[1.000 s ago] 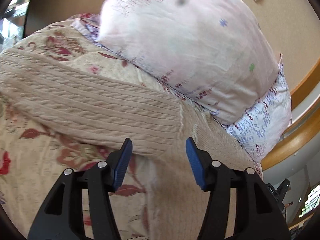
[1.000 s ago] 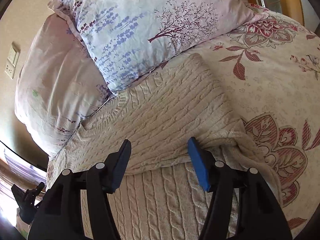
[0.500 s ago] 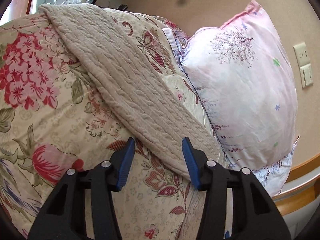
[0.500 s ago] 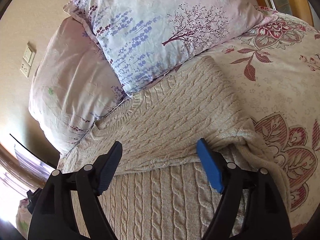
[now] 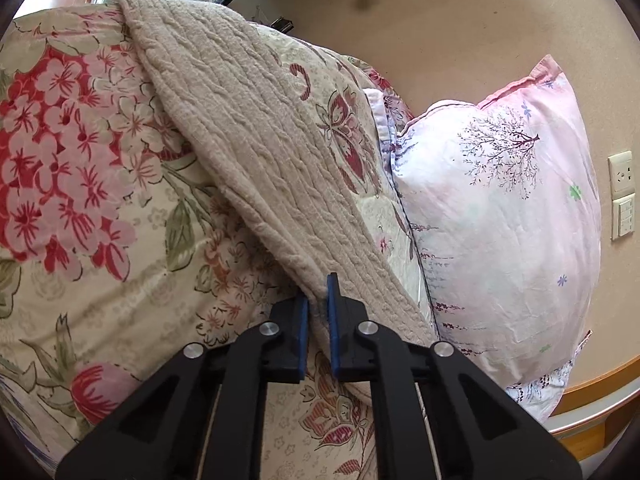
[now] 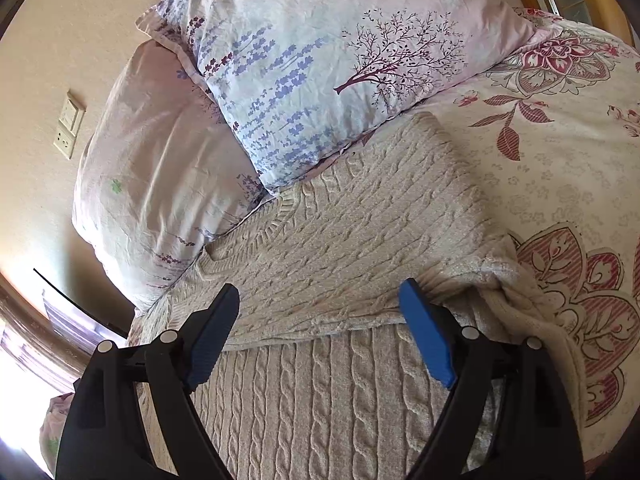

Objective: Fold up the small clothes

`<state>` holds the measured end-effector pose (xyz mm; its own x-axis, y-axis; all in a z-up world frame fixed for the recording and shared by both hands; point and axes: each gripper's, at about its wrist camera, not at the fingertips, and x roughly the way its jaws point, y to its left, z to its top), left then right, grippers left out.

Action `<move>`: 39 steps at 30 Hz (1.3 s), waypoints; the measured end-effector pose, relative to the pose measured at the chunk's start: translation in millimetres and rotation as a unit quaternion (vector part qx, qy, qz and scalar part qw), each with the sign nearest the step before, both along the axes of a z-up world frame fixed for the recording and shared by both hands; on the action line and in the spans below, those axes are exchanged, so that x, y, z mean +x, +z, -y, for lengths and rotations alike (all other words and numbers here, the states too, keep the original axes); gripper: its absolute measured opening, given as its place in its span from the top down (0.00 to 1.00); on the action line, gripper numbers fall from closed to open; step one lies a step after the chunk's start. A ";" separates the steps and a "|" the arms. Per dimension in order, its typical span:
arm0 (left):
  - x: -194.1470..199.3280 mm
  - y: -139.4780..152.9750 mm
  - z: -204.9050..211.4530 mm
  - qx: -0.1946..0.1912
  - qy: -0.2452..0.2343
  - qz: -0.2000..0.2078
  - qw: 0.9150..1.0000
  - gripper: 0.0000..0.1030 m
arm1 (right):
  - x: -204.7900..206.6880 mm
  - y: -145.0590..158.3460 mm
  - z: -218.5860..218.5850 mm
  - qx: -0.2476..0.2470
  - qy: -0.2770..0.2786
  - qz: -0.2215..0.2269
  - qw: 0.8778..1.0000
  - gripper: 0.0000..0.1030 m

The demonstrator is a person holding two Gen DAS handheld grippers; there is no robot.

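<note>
A beige cable-knit sweater [image 6: 360, 240] lies on the floral bed cover, its upper part folded over the lower part. In the left wrist view its long sleeve [image 5: 248, 140] stretches away up the picture. My left gripper [image 5: 318, 292] is shut on the near edge of that sleeve, the knit pinched between the blue pads. My right gripper [image 6: 320, 300] hovers over the fold line of the sweater; its jaws are opening, standing wide with nothing pressed between the pads.
Two pillows lean against the wall: a pink one [image 5: 500, 220] and a lavender-printed one [image 6: 320, 60]. The floral bed cover [image 5: 80, 200] spreads all around the sweater. Wall sockets [image 5: 622, 196] sit beside the pink pillow. A wooden bed frame [image 5: 592, 392] runs along the edge.
My left gripper rolled, moved along the sleeve and closed on its edge. My right gripper stayed over the fold and opened wider.
</note>
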<state>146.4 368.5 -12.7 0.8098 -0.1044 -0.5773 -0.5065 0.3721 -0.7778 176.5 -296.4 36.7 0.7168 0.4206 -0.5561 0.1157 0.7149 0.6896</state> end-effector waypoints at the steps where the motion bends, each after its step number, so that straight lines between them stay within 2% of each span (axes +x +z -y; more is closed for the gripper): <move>1: 1.1 6.4 3.8 0.009 -0.002 0.008 1.000 0.93 | -0.3 0.1 0.2 0.002 0.000 0.001 1.000 0.18; 4: 7.3 30.4 21.6 0.014 -0.023 0.053 0.998 0.93 | -1.5 0.2 0.5 0.008 0.002 0.007 1.000 0.17; 7: 21.2 58.0 55.0 0.012 -0.068 0.103 0.992 0.93 | -3.1 -0.6 2.1 0.016 0.002 0.012 1.000 0.17; 12: 51.5 91.0 139.4 0.006 -0.164 0.178 0.970 0.93 | -5.2 -1.0 5.7 0.033 0.001 0.022 0.999 0.17; 15: 69.0 88.2 192.4 -0.004 -0.217 0.192 0.957 0.93 | -6.7 -1.4 7.4 0.042 0.001 0.027 0.999 0.17; 18: 84.1 66.5 236.9 -0.021 -0.255 0.170 0.952 0.93 | -7.7 -1.3 8.6 0.048 0.001 0.031 0.998 0.17; 23: 92.1 14.8 280.1 -0.052 -0.280 0.101 0.953 0.93 | -8.5 -1.4 9.5 0.052 0.001 0.034 0.998 0.17; 27: 87.7 1.2 285.3 -0.057 -0.273 0.085 0.957 0.92 | -8.8 -1.3 9.6 0.053 0.001 0.034 0.998 0.17; 28: 87.2 -0.6 284.7 -0.062 -0.270 0.079 0.957 0.90 | -8.8 -1.2 9.6 0.053 0.001 0.034 0.998 0.17; 29: 86.9 -2.5 283.3 -0.071 -0.266 0.073 0.958 0.83 | -8.8 -1.1 9.7 0.054 0.000 0.034 0.998 0.17; 31: 83.1 -6.9 274.7 -0.094 -0.253 0.066 0.961 0.70 | -8.5 -0.8 9.9 0.055 0.001 0.035 0.998 0.17; 32: 81.0 -8.5 269.9 -0.107 -0.246 0.067 0.961 0.67 | -8.8 -0.7 10.0 0.055 0.001 0.035 0.998 0.17; 34: 77.9 -6.4 257.6 -0.120 -0.233 0.067 0.963 0.65 | -8.8 -0.6 10.1 0.055 0.000 0.035 0.998 0.17; 35: 74.8 -4.9 248.0 -0.121 -0.221 0.067 0.965 0.62 | -8.7 -0.6 10.2 0.055 0.000 0.035 0.998 0.17; 39: 64.6 -2.2 205.2 -0.121 -0.157 0.066 0.978 0.61 | -9.0 -0.7 10.8 0.057 0.000 0.036 0.998 0.17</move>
